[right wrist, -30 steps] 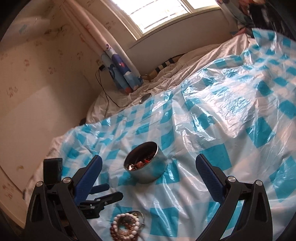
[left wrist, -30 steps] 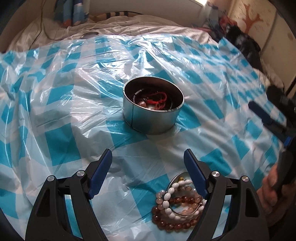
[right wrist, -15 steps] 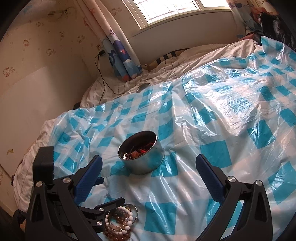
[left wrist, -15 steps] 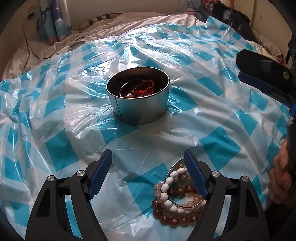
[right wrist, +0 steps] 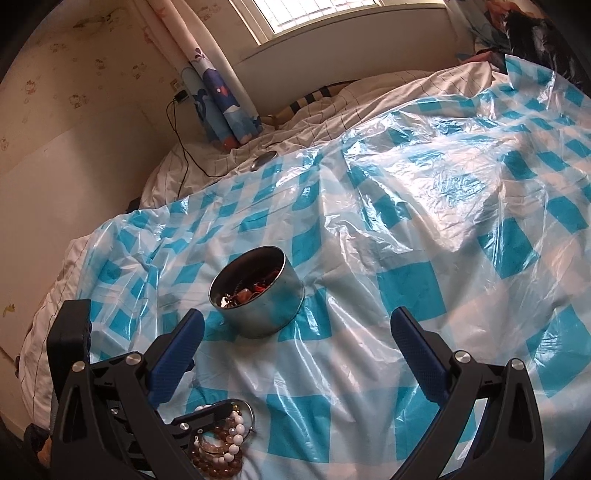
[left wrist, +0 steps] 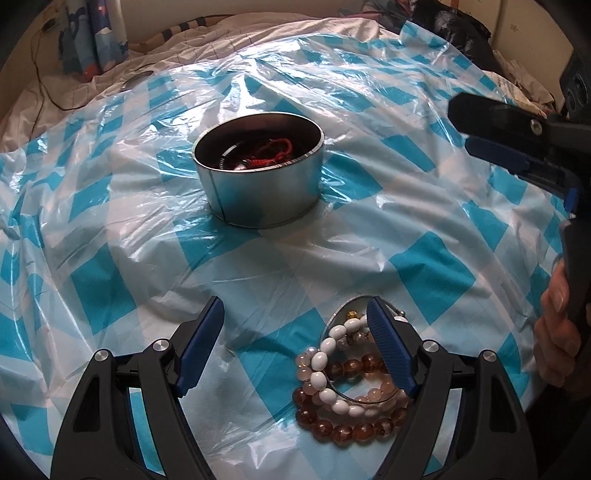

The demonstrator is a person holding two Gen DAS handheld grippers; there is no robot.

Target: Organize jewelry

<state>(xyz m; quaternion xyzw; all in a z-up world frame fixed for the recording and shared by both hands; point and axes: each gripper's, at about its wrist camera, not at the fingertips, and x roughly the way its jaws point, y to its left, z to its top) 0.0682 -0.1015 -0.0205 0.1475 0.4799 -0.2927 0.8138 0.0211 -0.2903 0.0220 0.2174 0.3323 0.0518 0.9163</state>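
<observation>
**Bracelets beside the tin**

The heap of white and amber beaded bracelets [left wrist: 347,373] lies on the blue-checked plastic sheet [left wrist: 110,229], near the round metal tin [left wrist: 260,173]. Only the right view shows the window [right wrist: 325,14]. The left hand-held gripper [left wrist: 295,347] gapes wide, one pad over the beads; the right hand-held gripper [right wrist: 295,354] is wide open, empty.

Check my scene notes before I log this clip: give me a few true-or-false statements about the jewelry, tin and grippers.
1. The metal tin already holds jewelry, including a red cord bracelet. True.
2. The beaded bracelets lie inside the tin. False: they lie on the checked plastic sheet, nearer the camera.
3. The left gripper is open. True.
4. The right gripper grips a bracelet. False: it is open and empty.
</observation>
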